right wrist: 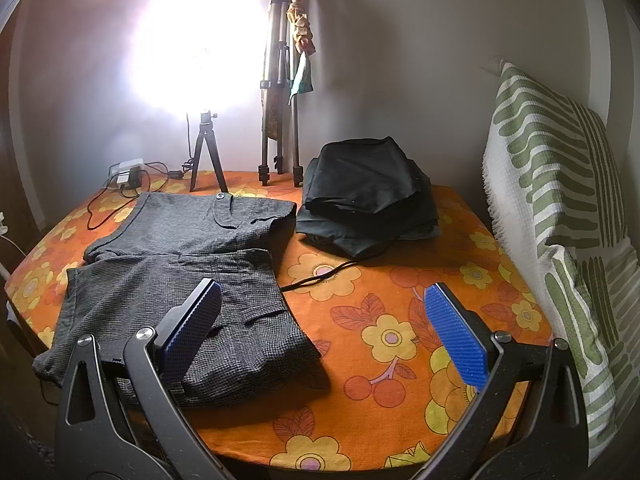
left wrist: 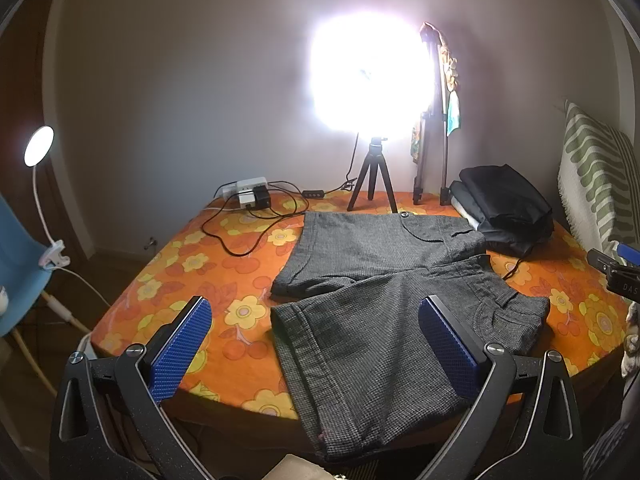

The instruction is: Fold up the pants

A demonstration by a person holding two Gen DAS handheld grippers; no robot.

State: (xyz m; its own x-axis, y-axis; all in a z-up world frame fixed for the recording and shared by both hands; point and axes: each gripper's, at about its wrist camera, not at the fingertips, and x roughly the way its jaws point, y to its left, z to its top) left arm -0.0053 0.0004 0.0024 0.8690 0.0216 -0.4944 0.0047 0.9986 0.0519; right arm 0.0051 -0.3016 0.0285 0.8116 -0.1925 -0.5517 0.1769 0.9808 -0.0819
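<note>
A pair of grey checked short pants (left wrist: 384,280) lies spread flat on the orange flowered table (left wrist: 168,280), waistband to the right, both legs to the left, the near leg hanging over the front edge. They also show in the right wrist view (right wrist: 176,264). My left gripper (left wrist: 316,320) is open and empty, hovering above the near leg's hem. My right gripper (right wrist: 324,304) is open and empty, above the table (right wrist: 400,280) beside the near waistband corner. Its left pad (right wrist: 192,328) is over the waistband.
A stack of folded black clothes (right wrist: 368,196) lies at the back right with a cord trailing. A bright lamp on a small tripod (left wrist: 374,176), a tall folded tripod (right wrist: 280,92), a power strip with cables (left wrist: 250,194) and a green-striped cushion (right wrist: 560,200) ring the table.
</note>
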